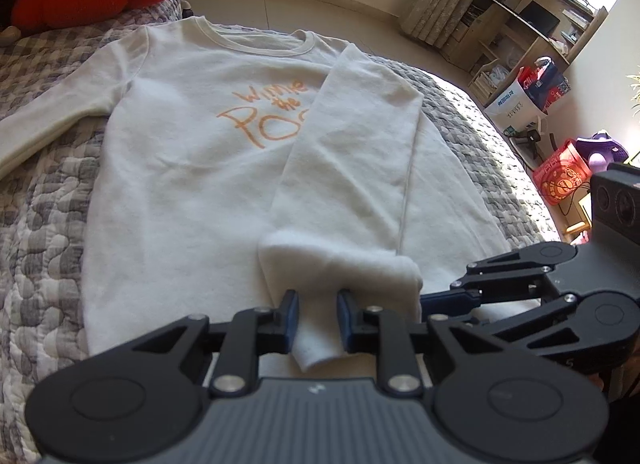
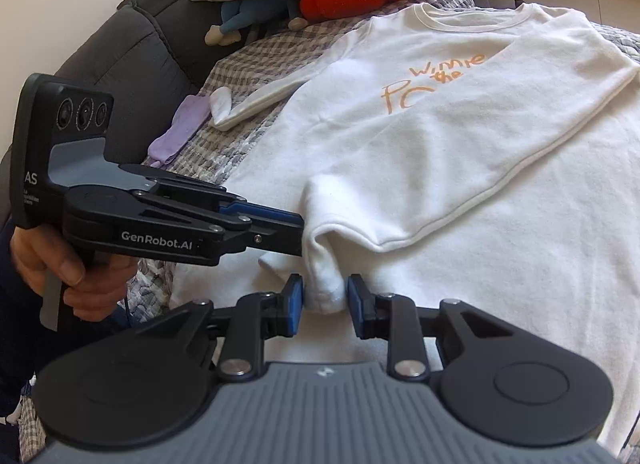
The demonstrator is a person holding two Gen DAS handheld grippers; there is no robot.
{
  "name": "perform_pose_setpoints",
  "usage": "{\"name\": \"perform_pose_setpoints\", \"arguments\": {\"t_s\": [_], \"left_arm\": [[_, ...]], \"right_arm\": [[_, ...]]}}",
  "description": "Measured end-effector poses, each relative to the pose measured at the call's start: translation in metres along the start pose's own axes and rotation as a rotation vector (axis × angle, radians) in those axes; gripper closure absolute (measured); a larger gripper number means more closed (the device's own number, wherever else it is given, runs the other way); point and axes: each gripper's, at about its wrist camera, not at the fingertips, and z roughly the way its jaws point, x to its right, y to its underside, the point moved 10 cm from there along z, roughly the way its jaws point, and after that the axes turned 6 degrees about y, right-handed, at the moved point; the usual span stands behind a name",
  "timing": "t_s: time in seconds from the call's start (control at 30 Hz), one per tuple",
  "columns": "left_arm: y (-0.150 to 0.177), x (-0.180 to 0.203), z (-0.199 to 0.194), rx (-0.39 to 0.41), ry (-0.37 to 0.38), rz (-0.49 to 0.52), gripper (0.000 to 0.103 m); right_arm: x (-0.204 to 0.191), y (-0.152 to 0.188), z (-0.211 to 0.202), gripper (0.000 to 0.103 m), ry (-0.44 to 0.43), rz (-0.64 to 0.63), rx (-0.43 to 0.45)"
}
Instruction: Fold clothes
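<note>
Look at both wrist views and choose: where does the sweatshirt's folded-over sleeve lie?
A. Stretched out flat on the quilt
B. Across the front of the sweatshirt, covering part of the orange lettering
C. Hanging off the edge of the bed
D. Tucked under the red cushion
B: the folded sleeve lies across the white sweatshirt and hides the end of the orange lettering, its cuff between both grippers' fingers.

Soft fleecy cloth sweatshirt (image 1: 192,167) on a puckered quilted bedspread (image 1: 44,203).
</note>
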Motion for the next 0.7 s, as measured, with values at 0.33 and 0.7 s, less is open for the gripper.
{"name": "perform_pose_setpoints", "arguments": {"t_s": [0.33, 0.7], "left_arm": [[-0.019, -0.029, -0.041, 0.128, 0.13, -0.23, 0.058], [-0.023, -0.037, -0.044, 0.137, 0.148, -0.294, 0.05]], "right_arm": [[-0.021, -0.035, -0.03, 0.092, -0.246, 0.151, 0.17], [-0.059, -0.02, 0.001, 0.085, -0.351, 0.341, 0.095]]}}
